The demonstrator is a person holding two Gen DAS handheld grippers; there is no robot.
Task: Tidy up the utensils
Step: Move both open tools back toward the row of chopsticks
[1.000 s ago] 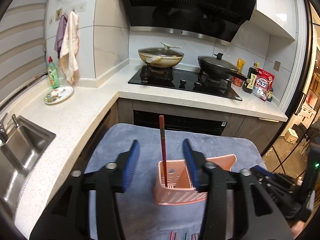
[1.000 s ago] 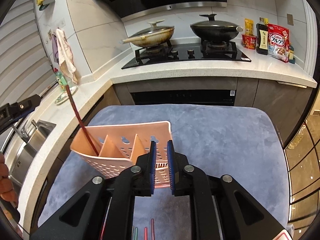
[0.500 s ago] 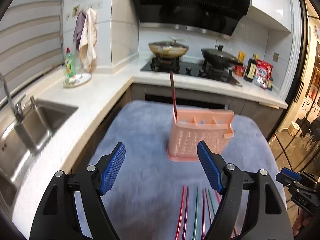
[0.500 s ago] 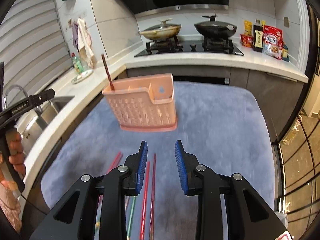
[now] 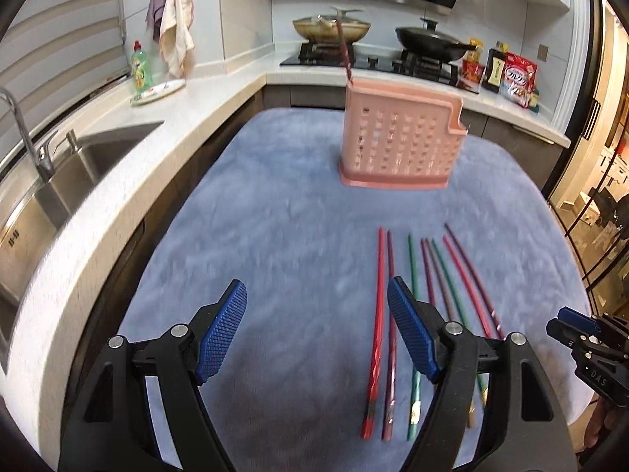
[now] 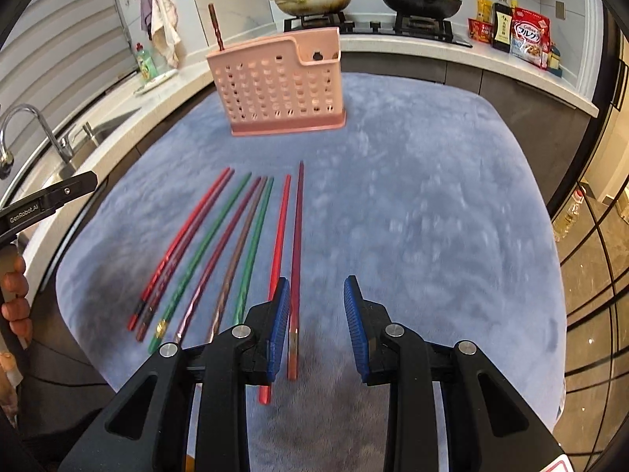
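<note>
Blue-padded, my left gripper [image 5: 316, 334] hangs released, chopsticks [image 5: 409, 295] just right; my right gripper [image 6: 316, 326] gapes emptily, chopsticks beside its left finger, pink holder [image 6: 281, 86] far ahead.

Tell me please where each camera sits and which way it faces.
Left wrist: on the left claw, facing down over the chopsticks toward the pink holder; own open fingers show.
Right wrist: on the right claw, facing the same way; own open fingers and a hand show.
Both share holder, chopsticks, stove.
</note>
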